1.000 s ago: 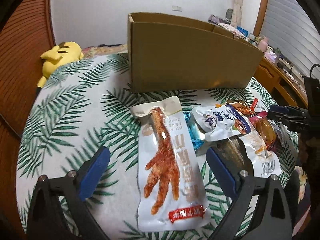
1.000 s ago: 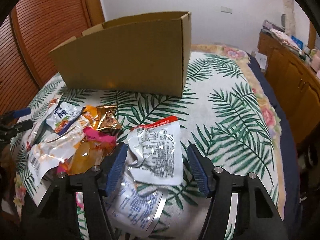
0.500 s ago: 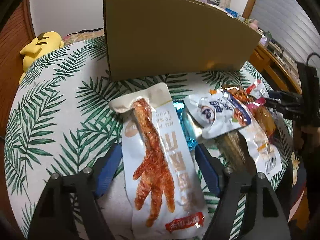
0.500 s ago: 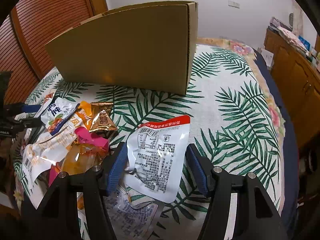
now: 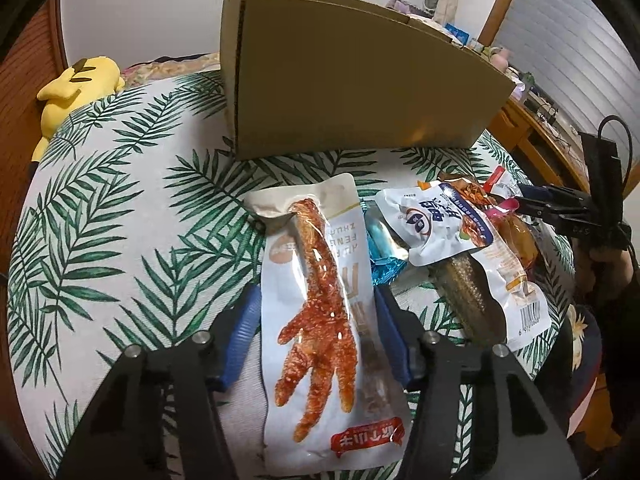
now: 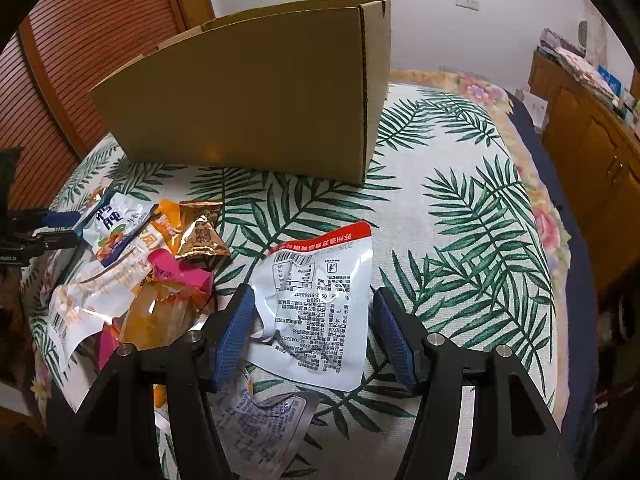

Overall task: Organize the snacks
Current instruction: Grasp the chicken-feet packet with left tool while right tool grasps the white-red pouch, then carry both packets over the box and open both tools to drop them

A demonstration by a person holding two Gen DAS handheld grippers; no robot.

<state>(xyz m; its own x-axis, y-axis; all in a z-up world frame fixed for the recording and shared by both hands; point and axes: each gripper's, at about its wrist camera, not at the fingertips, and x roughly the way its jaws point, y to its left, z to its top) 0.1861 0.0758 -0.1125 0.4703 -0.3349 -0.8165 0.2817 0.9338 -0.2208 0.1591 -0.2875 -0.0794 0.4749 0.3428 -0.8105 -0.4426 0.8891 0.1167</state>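
Note:
A long white packet with a red chicken foot lies on the palm-leaf tablecloth. My left gripper straddles it, jaws still closing, and the blue pads touch its edges so that it bows up. Beside it lies a snack pile topped by a white-and-blue packet. My right gripper stands open around a white packet with a red strip, printed back up, its pads clear of it. An open cardboard box stands behind the snacks.
A gold packet, a pink wrapper and a silver packet lie near the right gripper. A yellow plush toy sits at the table's far left. A wooden cabinet stands to the right, slatted doors to the left.
My left jaws have come in from wide open onto the sides of the chicken foot packet, and that gripper has tipped a little. The right gripper has hardly shifted.

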